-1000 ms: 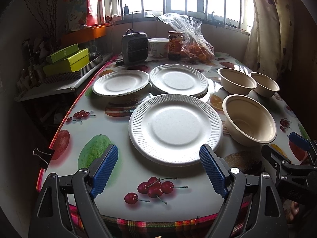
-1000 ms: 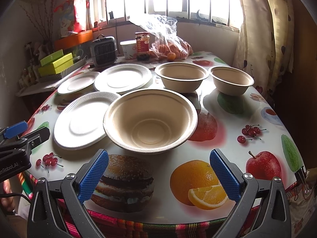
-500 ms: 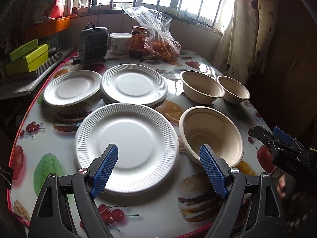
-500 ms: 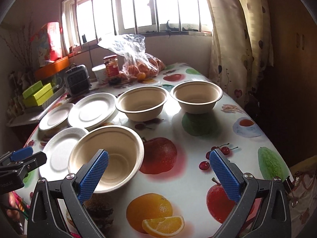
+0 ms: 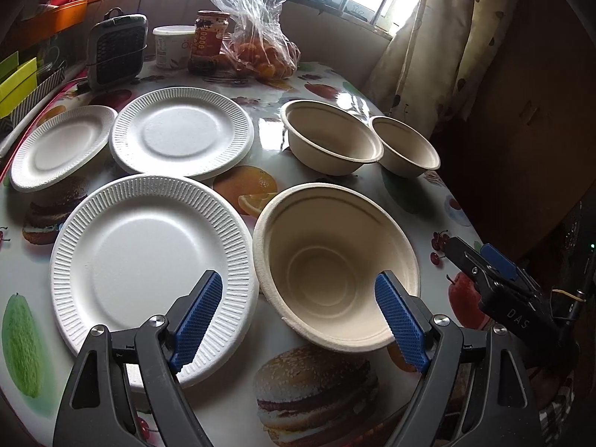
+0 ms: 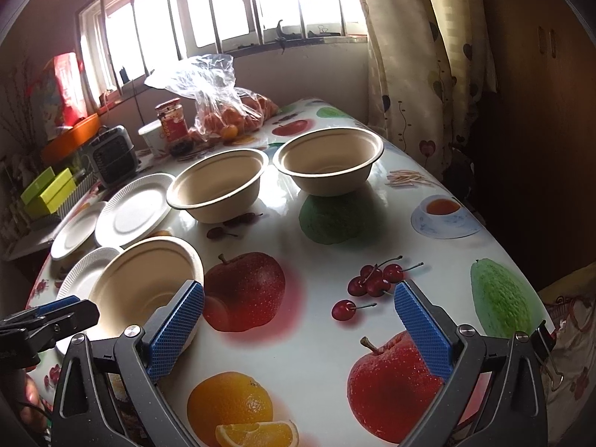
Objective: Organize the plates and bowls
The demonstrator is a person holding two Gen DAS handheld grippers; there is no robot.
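Note:
Three white paper plates lie on the fruit-print table: a near one [image 5: 149, 257], a middle one [image 5: 182, 138] and a far-left one [image 5: 59, 145]. Three beige bowls stand to their right: a near one [image 5: 335, 275], a middle one [image 5: 331, 138] and a far one [image 5: 406, 145]. My left gripper [image 5: 301, 320] is open and empty, just before the near bowl and near plate. My right gripper [image 6: 298, 335] is open and empty over bare tablecloth, right of the near bowl [image 6: 145, 287]. The other bowls [image 6: 219, 182] [image 6: 327, 160] stand beyond it.
At the back stand a small heater [image 5: 115, 48], a white tub [image 5: 171, 44], a red jar [image 5: 208, 41] and a bag of oranges [image 5: 260, 52]. Green boxes [image 6: 52, 190] sit on a shelf at left. A curtain [image 6: 421, 74] hangs at right. The table edge runs along the right.
My left gripper has swung right, from the near plate toward the near bowl. My right gripper has moved right and away from the near bowl, over open tablecloth. Both stayed open.

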